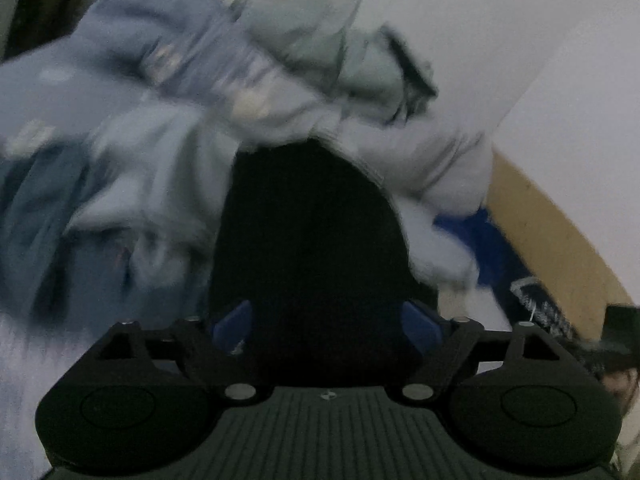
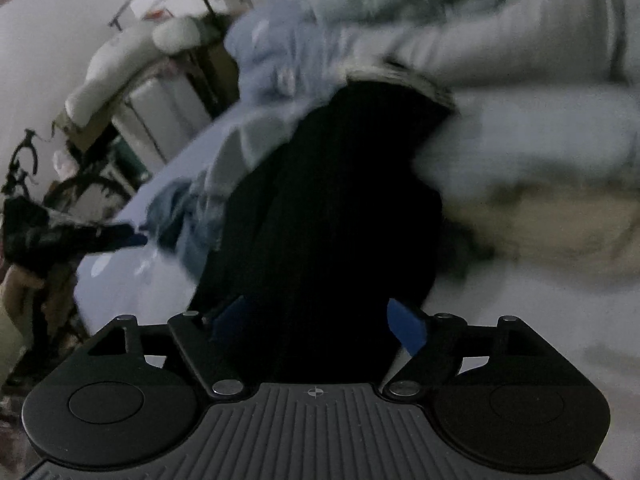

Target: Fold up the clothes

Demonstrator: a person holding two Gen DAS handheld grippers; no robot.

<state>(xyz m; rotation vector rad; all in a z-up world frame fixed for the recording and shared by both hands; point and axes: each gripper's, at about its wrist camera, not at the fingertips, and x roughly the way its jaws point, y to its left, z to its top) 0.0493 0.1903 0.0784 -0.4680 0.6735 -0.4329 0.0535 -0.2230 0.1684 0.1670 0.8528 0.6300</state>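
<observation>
A black garment (image 1: 312,220) lies in front of my left gripper (image 1: 326,320) and reaches in between its blue pads (image 1: 232,326). The jaws stand wide apart and the pads do not visibly press on the cloth. The same black garment (image 2: 332,200) runs between the wide-set pads (image 2: 408,330) of my right gripper (image 2: 318,322), which is also open. Around it sits a blurred heap of pale clothes: a light blue patterned piece (image 1: 180,52), a greenish one (image 1: 312,40) and a grey-white one (image 2: 520,128).
The clothes rest on a white sheet (image 1: 500,40) with a yellowish wooden edge (image 1: 560,240) to the right. In the right wrist view, white storage furniture (image 2: 152,108) and dark clutter (image 2: 36,232) stand at the left beyond the bed.
</observation>
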